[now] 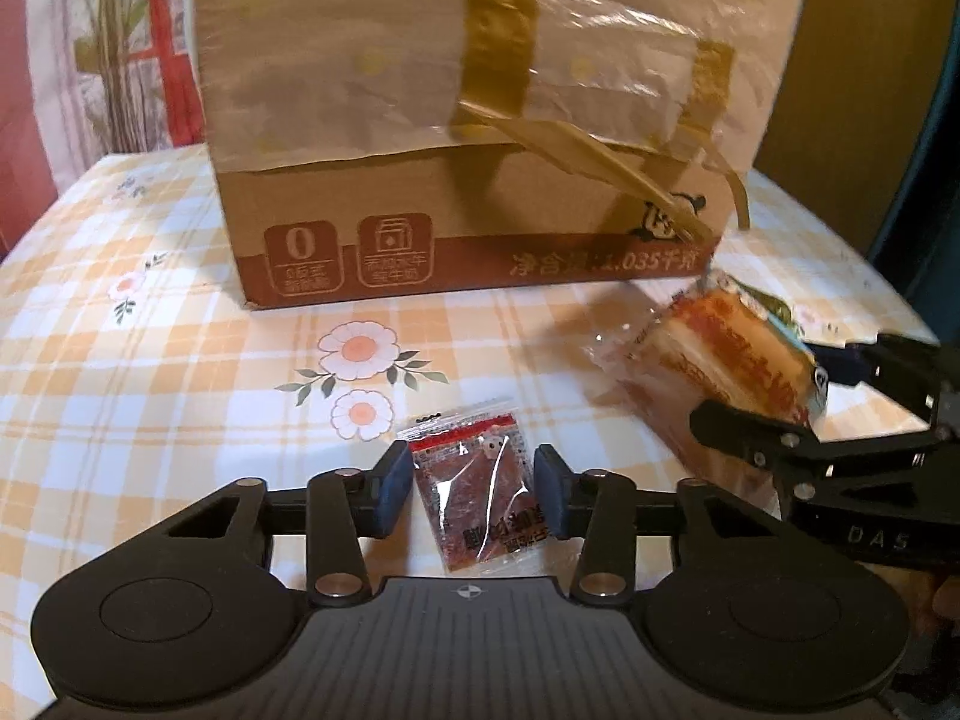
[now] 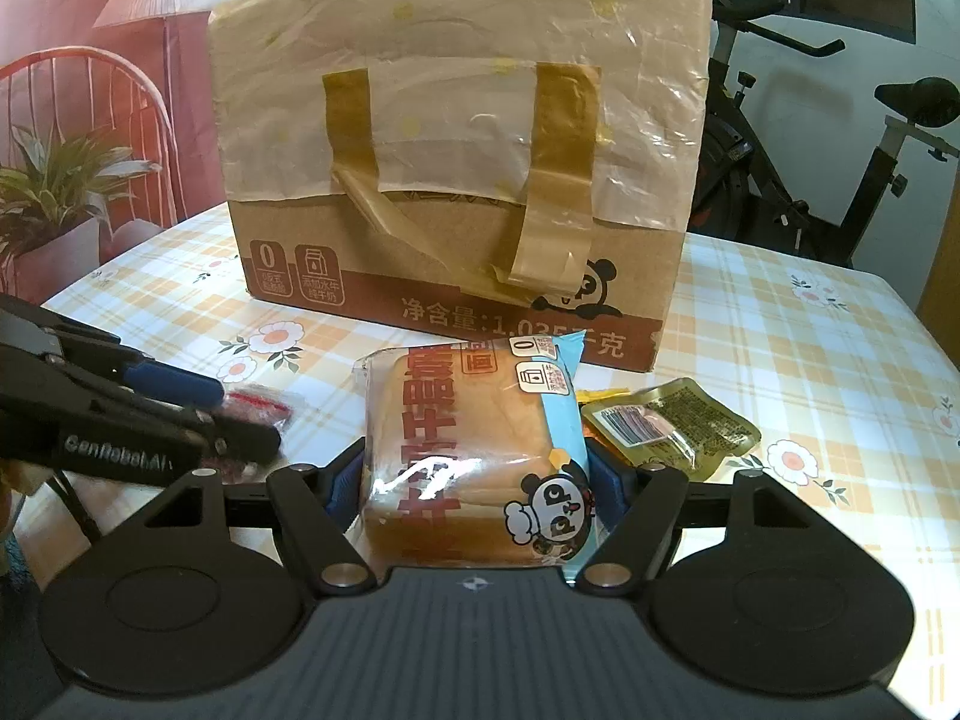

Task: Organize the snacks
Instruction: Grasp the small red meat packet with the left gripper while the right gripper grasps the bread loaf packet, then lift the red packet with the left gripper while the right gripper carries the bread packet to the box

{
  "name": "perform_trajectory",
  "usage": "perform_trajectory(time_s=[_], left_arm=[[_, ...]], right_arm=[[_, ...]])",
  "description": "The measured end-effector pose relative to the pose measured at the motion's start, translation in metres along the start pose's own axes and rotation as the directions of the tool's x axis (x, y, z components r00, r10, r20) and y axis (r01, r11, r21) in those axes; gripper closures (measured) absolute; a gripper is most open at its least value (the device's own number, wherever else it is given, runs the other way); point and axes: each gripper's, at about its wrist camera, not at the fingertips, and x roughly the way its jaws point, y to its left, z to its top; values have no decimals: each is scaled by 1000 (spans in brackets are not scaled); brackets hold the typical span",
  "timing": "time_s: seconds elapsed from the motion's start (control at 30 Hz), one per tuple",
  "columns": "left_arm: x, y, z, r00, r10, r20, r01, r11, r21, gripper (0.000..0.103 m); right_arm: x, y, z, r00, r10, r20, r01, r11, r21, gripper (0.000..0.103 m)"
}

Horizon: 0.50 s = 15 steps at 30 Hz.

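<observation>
A small clear packet with a red snack [image 1: 480,498] sits between the blue pads of my left gripper [image 1: 474,489]. Both pads touch its side edges just above the checked tablecloth [image 1: 150,360]. In the right wrist view the same red packet [image 2: 258,403] lies at the tip of the left gripper's fingers [image 2: 180,381]. My right gripper [image 2: 474,480] is shut on a wrapped bread loaf with a panda print [image 2: 468,450], pads pressing both sides. From the left wrist view the loaf [image 1: 720,354] hangs tilted in the right gripper [image 1: 762,387]. A cardboard box lined with a bag [image 2: 456,150] stands behind.
A yellow-green foil packet [image 2: 666,420] lies on the cloth right of the loaf, with an orange wrapper edge beside it. The box [image 1: 480,120] has loose tape strips hanging down its front. An exercise bike [image 2: 840,138] and a potted plant [image 2: 54,180] stand beyond the table.
</observation>
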Motion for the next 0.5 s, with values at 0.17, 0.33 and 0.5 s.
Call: perform_trajectory(time_s=[0.17,0.33,0.5], left_arm=[[-5,9,-2,1000,-15,15,15,999,-38,58],[-13,10,-2,999,-19,47,21,999,-44,58],[-18,7,-2,998,-18,65,20,999,-39,58]], right_arm=[[0,-1,0,1000,0,0,0,1000,0,30],[0,0,0,1000,1,0,-1,1000,-1,30],[0,0,-1,1000,0,2,0,1000,0,30]])
